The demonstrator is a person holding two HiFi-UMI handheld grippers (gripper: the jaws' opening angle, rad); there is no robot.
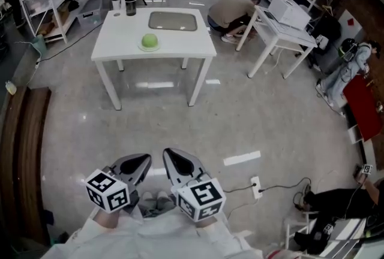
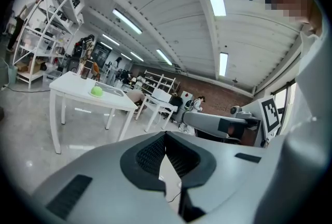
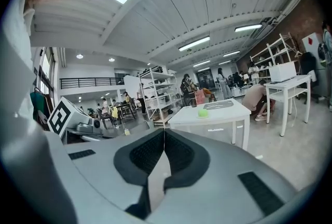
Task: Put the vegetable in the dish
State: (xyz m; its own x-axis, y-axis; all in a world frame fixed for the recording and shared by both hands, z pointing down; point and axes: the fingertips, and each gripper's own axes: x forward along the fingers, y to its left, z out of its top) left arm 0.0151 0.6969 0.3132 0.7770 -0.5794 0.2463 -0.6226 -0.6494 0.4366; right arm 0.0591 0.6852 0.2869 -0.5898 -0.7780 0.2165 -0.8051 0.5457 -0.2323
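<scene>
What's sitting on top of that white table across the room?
On the table: a round green vegetable on a small pale plate, a flat grey tray and a dark bottle. The vegetable hides most of the plate.

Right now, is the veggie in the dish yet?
Done: hard to say. The green vegetable sits on a small pale plate on the white table, beside a grey tray. In hand: nothing; the left gripper and right gripper are shut, empty, far from the table. Left: walk over, and move it if the tray is the dish.
</scene>
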